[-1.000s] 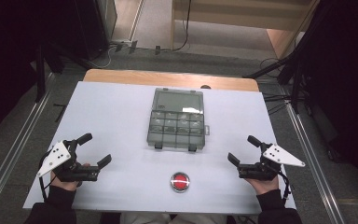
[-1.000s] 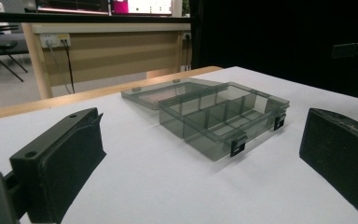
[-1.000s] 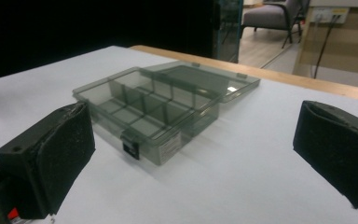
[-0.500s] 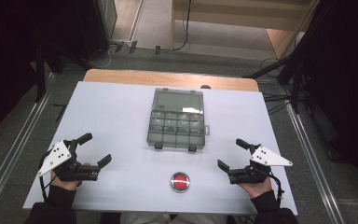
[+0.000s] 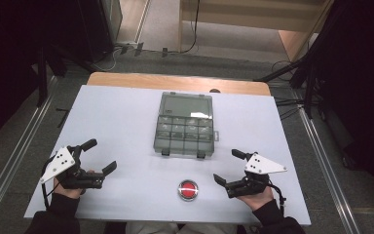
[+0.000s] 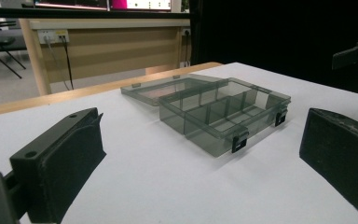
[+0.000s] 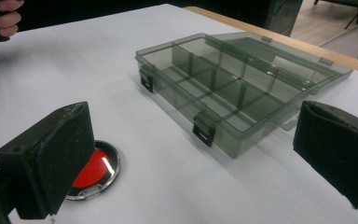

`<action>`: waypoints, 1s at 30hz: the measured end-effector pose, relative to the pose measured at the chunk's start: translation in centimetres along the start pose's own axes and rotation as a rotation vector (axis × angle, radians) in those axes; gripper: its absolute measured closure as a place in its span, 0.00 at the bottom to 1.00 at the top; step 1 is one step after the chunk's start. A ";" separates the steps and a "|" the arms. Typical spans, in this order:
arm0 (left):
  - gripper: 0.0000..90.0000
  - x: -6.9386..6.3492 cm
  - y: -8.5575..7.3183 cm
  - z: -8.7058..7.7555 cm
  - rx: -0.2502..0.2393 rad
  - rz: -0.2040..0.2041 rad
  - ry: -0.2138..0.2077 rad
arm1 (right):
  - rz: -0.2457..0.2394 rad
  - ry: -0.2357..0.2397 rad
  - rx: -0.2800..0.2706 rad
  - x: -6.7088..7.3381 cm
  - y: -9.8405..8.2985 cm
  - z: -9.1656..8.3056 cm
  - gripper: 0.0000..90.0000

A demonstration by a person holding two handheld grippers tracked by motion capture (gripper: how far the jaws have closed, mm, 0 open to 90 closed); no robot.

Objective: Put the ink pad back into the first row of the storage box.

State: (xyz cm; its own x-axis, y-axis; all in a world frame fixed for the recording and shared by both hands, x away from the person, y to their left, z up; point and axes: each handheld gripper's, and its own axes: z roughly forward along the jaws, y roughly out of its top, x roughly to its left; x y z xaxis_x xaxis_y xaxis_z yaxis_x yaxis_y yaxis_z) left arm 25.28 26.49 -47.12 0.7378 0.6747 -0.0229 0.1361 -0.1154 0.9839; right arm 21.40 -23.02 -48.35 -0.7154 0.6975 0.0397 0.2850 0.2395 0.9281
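A smoky clear compartment box lies open mid-table, its lid folded flat on the far side; its compartments look empty. A round red button in a clear ring sits near the front edge. My left gripper rests open at the front left, aimed toward the box. My right gripper stands open at the front right, just right of the red button, with nothing between its jaws.
The white tabletop ends in a wooden strip at the far edge. Metal rails run along both sides of the table. Beyond are a wooden desk and cables on the floor.
My right gripper has slid left and toward the front edge, ending close to the red button. The left gripper has stayed put.
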 end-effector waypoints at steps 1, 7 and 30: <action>0.00 0.0 0.0 0.0 0.000 0.000 0.000 | 0.000 0.000 0.000 0.0 0.0 0.0 0.00; 0.00 0.0 0.0 0.0 0.000 0.001 -0.001 | -0.018 0.025 0.027 0.6 0.1 0.8 0.00; 0.00 0.0 0.0 0.1 0.007 0.007 -0.004 | -0.064 0.077 0.147 1.9 0.5 3.2 0.00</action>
State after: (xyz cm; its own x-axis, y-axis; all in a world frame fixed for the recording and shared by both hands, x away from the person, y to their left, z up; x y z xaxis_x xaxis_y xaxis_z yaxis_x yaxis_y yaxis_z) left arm 25.34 26.45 -47.16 0.7415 0.6707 -0.0168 0.1357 -0.1253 0.9828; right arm 22.23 -19.37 -49.02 -0.7805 0.6249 0.0157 0.3233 0.3821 0.8657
